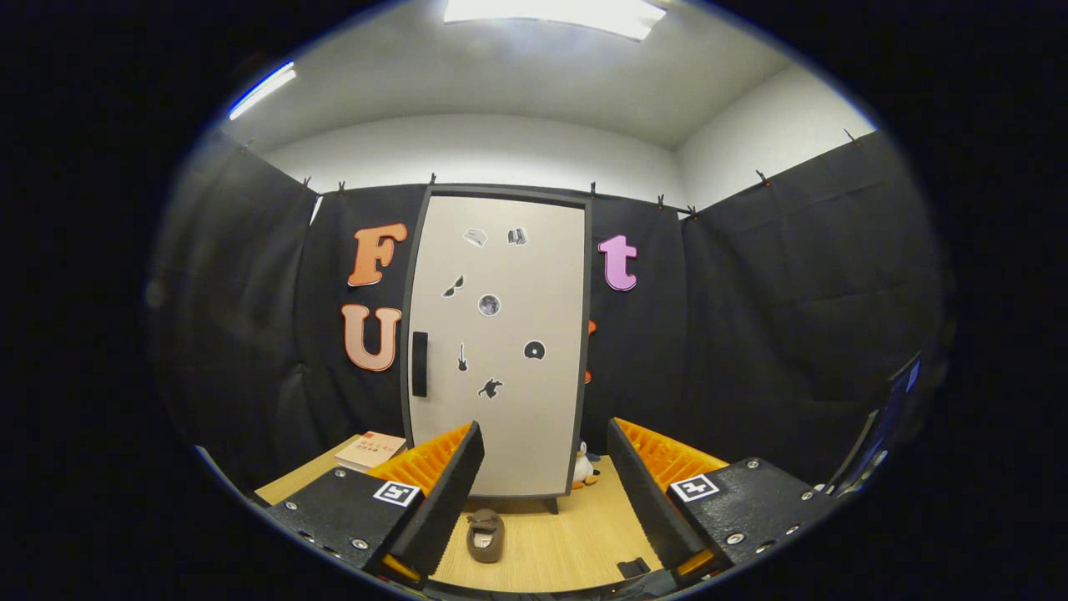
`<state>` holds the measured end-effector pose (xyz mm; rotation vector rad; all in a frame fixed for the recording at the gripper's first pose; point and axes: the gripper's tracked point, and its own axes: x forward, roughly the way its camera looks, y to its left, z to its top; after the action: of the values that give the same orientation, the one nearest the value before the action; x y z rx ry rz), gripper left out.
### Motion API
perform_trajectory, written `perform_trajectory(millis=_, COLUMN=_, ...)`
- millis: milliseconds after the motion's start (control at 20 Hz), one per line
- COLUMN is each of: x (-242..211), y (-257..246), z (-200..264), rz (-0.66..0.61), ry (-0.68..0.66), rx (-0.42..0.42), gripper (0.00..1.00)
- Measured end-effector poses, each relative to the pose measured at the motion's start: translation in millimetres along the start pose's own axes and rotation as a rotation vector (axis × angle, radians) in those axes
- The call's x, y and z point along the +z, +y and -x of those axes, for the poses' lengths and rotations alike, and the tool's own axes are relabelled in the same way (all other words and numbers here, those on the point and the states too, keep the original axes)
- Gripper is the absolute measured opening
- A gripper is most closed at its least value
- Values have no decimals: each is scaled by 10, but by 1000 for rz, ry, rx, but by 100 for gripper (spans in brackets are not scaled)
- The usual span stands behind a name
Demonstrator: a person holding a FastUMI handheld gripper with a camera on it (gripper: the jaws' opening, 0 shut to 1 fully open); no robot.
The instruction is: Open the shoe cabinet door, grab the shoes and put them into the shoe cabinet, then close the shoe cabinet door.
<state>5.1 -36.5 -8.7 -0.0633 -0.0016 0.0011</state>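
Handle (420, 364) of shoe cabinet door (499, 342) at about eleven o'clock from gripper (542, 484), well beyond the fingertips, long axis upright, on the door's left edge. Door shut, so opening judged as the step in hand, not yet begun. Fingers (446, 492) wide apart, holding nothing. Brown shoe (485, 535) on wooden floor (576, 542), between the fingers and nearer the left one, toe toward the cabinet. Book (370, 450) at ten o'clock, penguin toy (584, 467) beside the cabinet's right foot.
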Motion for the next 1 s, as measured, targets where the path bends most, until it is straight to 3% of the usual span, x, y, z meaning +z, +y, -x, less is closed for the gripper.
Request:
perform_trajectory(millis=500, x=-49, y=36, z=-226, rz=-55, ry=-5, rx=86, gripper=94)
perform_trajectory(millis=1000, x=-190, y=670, z=-964, rz=-91, ry=7, rx=112, gripper=94)
